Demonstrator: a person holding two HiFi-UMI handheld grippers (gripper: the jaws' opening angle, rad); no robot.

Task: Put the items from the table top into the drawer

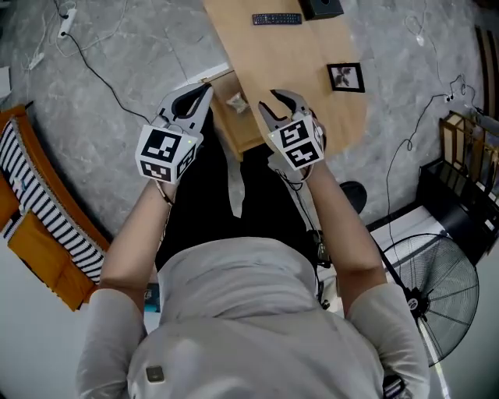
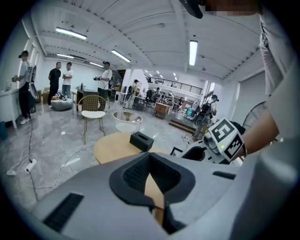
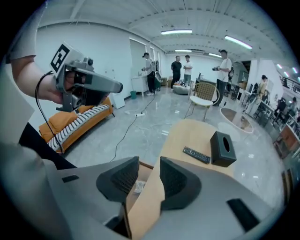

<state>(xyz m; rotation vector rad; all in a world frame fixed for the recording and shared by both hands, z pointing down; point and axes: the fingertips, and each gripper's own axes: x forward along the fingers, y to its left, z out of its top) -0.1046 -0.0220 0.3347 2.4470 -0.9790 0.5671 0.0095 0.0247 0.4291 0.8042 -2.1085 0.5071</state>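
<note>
Both grippers are raised high above a light wooden table (image 1: 300, 51). On the table lie a black remote (image 1: 276, 19), a black tissue box (image 1: 321, 8) and a small picture frame (image 1: 345, 77). The open drawer (image 1: 224, 118) at the table's side holds a small pale packet (image 1: 236, 101). My left gripper (image 1: 203, 93) hangs above the drawer with its tips together and nothing between them. My right gripper (image 1: 279, 105) stands open and empty over the table's near edge. The right gripper view shows the remote (image 3: 196, 155), the tissue box (image 3: 222, 148) and the packet (image 3: 138, 187) far below.
An orange sofa with a striped cover (image 1: 35, 199) stands at the left. A floor fan (image 1: 437, 288) and a dark rack (image 1: 460, 179) are at the right. Cables (image 1: 93, 70) run over the grey floor. Several people (image 3: 183, 70), a chair (image 2: 93, 110) and a glass table (image 2: 127, 119) stand farther off.
</note>
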